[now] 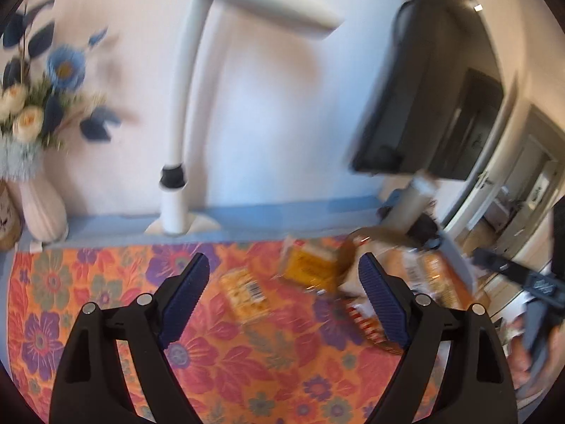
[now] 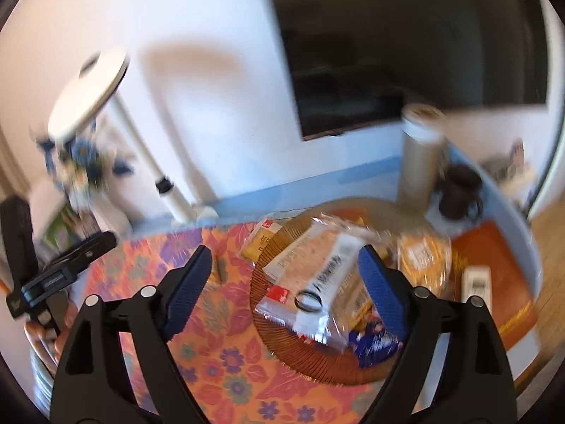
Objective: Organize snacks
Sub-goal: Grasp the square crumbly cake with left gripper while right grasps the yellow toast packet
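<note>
Several snack packets lie piled on a round amber plate (image 2: 279, 349) on the floral tablecloth; a long white bar wrapper (image 2: 325, 282) lies on top, with a blue packet (image 2: 374, 344) at the near side. My right gripper (image 2: 284, 291) hovers above the plate's left part, open, nothing between its pads. In the left wrist view an orange cracker packet (image 1: 245, 295) lies alone on the cloth and a yellow packet (image 1: 309, 265) leans at the plate's edge. My left gripper (image 1: 286, 298) hangs open above them, holding nothing. The frames are blurred.
A white desk lamp (image 1: 176, 141) stands clamped at the table's back edge, with a vase of blue flowers (image 1: 39, 190) to its left. A dark screen (image 2: 406, 53) hangs on the wall. A tall cylinder (image 2: 420, 162), a dark mug (image 2: 459, 190) and an orange book (image 2: 494, 282) stand right of the plate.
</note>
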`<state>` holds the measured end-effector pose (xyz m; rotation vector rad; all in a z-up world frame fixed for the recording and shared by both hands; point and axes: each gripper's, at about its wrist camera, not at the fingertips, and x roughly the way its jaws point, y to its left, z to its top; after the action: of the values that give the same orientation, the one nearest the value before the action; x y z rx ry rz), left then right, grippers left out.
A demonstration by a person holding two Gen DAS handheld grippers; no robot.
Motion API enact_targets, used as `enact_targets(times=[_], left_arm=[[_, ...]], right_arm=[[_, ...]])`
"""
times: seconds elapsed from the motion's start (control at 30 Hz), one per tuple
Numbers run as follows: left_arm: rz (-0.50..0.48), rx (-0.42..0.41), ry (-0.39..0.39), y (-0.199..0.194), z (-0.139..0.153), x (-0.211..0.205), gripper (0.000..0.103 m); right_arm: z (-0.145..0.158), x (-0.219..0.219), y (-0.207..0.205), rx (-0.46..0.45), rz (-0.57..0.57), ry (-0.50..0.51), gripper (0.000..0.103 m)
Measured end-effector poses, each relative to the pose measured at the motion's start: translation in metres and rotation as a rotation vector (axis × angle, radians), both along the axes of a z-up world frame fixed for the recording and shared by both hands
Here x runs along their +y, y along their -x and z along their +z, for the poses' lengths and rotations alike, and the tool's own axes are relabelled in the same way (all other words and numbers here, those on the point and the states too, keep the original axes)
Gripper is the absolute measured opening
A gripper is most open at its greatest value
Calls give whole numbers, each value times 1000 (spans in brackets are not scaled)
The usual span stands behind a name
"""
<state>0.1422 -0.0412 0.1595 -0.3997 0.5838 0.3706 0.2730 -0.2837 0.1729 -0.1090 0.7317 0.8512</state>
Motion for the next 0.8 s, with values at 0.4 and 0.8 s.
enact_targets(times=[0.4, 0.8], left_arm=[[54, 276, 109, -87, -131, 50, 73], [-28, 351, 146, -101, -156, 70, 57]], right_arm=[[-59, 188, -31, -175, 323, 636, 96], [-160, 265, -64, -106, 528, 987, 96]])
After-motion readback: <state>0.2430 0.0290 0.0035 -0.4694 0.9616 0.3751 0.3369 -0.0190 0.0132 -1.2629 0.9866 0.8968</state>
